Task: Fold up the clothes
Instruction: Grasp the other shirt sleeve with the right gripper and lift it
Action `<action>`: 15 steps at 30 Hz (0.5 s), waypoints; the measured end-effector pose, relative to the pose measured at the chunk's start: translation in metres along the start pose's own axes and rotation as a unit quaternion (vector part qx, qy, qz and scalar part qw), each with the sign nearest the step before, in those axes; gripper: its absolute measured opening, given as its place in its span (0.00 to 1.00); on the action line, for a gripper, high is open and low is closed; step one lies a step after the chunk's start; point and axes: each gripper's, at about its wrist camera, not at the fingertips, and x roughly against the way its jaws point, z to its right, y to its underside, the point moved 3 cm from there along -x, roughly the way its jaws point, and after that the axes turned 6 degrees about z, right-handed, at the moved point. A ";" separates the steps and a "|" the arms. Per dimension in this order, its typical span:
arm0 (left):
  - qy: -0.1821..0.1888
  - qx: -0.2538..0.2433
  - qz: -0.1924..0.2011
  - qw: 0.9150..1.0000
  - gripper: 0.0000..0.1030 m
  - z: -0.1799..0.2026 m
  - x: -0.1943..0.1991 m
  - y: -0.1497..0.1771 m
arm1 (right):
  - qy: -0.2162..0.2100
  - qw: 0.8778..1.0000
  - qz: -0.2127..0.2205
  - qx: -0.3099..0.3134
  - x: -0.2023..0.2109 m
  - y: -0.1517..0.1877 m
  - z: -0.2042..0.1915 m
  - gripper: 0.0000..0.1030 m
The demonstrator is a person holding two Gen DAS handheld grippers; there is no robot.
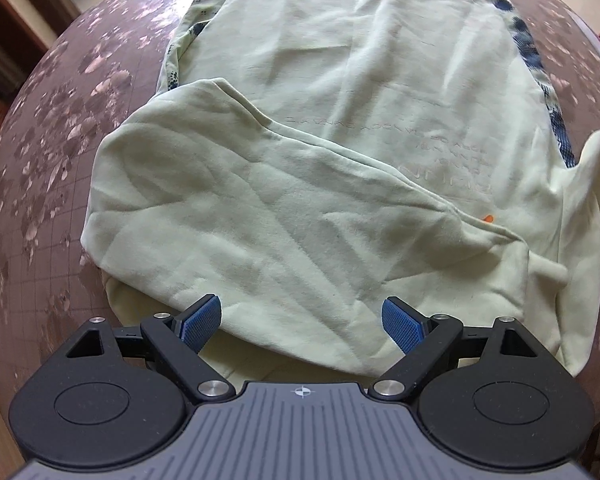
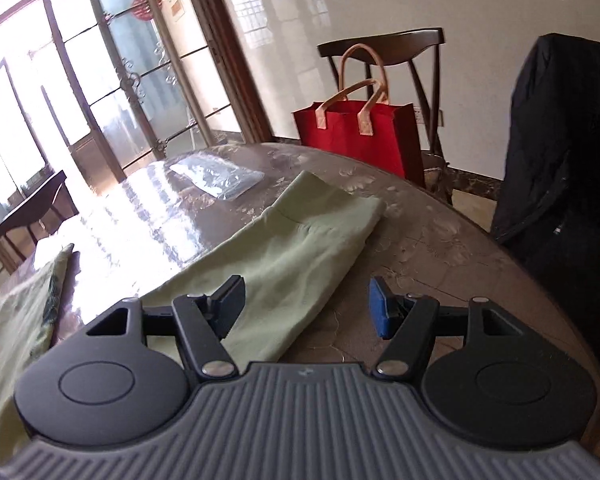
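Pale green garment [image 1: 340, 128] spread flat on the round patterned table [image 1: 60, 140], body running lengthwise away from the left gripper [image 1: 302, 322], 1 sleeve already folded across the near part as a slanted flap [image 1: 240, 216]. Left gripper poised steeply above the near hem, jaws spread wide, blue pads [image 1: 202, 322] clear of the cloth, nothing pinched. A second, looser bulge of fabric [image 1: 592, 184] at the right edge of the left wrist view, not yet tidied.

In the right wrist view: the other sleeve [image 2: 300, 248] stretched as a long strip, long axis running from the lower left, under the gripper body, up toward the far right, cuff end [image 2: 352, 204] farthest away. Right gripper [image 2: 306, 308] low over the near stretch of that strip, jaws parted, left pad over the cloth, right pad over bare table; no grip visible. Probably the nearer tool for this sleeve, with the coming move a pinch along the strip and a carry back over the body, across its long axis.

Containers: a red tote bag [image 2: 360, 140] with tan handles standing on a dark chair [image 2: 400, 44] beyond the table, contents hidden. A flat clear plastic bag [image 2: 220, 180] on the table beyond the sleeve, contents not readable. Dark coat [image 2: 560, 160] draped at right.
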 end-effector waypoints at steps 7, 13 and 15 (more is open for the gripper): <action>-0.003 0.016 0.002 1.000 0.88 0.015 0.000 -0.005 | -0.008 1.000 -0.005 0.008 -0.020 0.006 -0.002 0.64; -0.003 0.020 0.000 1.000 0.88 0.026 0.001 -0.006 | -0.007 1.000 -0.008 0.024 -0.031 0.004 -0.005 0.28; -0.004 0.021 -0.002 1.000 0.88 0.028 0.000 -0.004 | -0.009 1.000 -0.012 0.022 -0.034 0.002 -0.005 0.03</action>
